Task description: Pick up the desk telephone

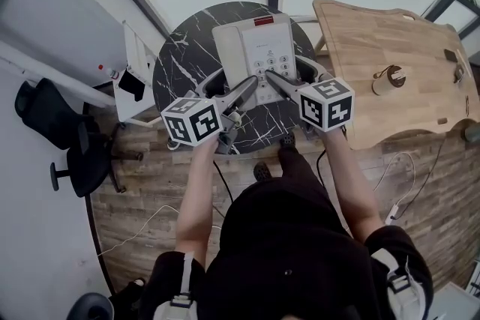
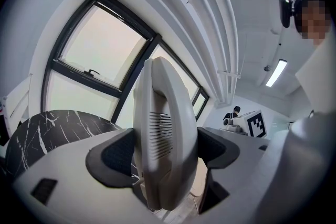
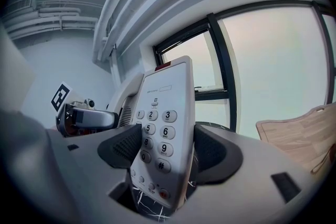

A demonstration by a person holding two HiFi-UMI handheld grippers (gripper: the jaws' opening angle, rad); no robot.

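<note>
The left gripper (image 2: 165,150) is clamped on the handset (image 2: 165,113), its pads pressing the slotted sides. The right gripper (image 3: 164,148) is clamped across the keypad (image 3: 156,134) body. Both forearms (image 1: 196,191) reach forward and angle inward, so the tips nearly meet. The desk telephone (image 1: 251,41) lies directly ahead of them over a round black marble table (image 1: 184,67); I cannot tell whether it is clear of the top. A wooden desk (image 1: 382,34) stands right of the right gripper, and an office chair (image 1: 52,124) is well left of the left one. The phone's long axis runs away from the person, red-tabbed end farthest, keys up.
</note>
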